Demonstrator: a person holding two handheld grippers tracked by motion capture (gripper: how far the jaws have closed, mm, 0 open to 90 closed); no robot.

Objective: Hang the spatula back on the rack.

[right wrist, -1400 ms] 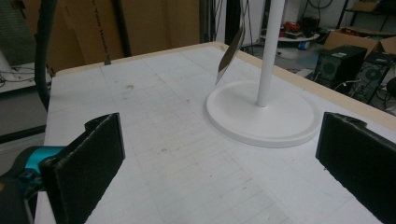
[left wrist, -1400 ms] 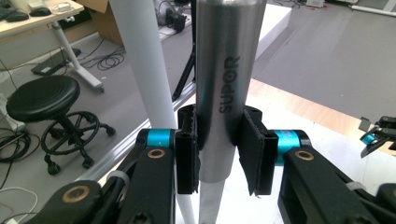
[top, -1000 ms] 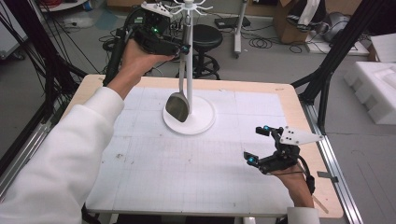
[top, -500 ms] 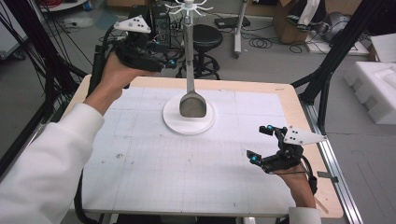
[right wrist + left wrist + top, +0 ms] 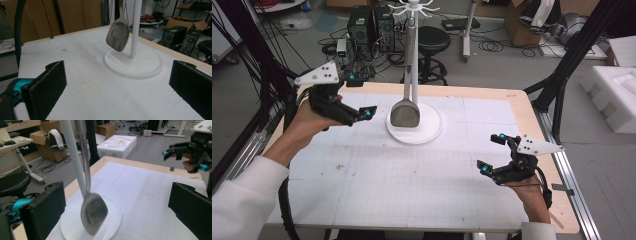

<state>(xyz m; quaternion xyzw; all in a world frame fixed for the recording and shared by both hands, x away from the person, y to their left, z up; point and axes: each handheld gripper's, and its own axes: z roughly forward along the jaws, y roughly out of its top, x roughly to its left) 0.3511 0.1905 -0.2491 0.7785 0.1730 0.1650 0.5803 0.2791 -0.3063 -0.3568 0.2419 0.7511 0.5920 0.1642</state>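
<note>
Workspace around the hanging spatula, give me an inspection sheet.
Surface: white gridded mat on a wooden table, faint smudges.
Job's things: metal spatula hangs from the white stand, blade above its round base.
Clutter: nothing seen on the mat.
Grippers: left gripper open, jaws just opened, nothing between them; right gripper open, nothing between its jaws.
Cables: black cable trails off the left gripper.
Surroundings: stool, computer towers, foam packaging.

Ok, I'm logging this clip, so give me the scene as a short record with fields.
Setting: white gridded table
Stand: white rack with a round base and upright pole
Utensil: metal spatula hanging from the rack, blade just above the base
Left gripper: open, jaws just been opening, nothing between them, beside the spatula
Right gripper: open, holding nothing, near the table's right edge
</note>
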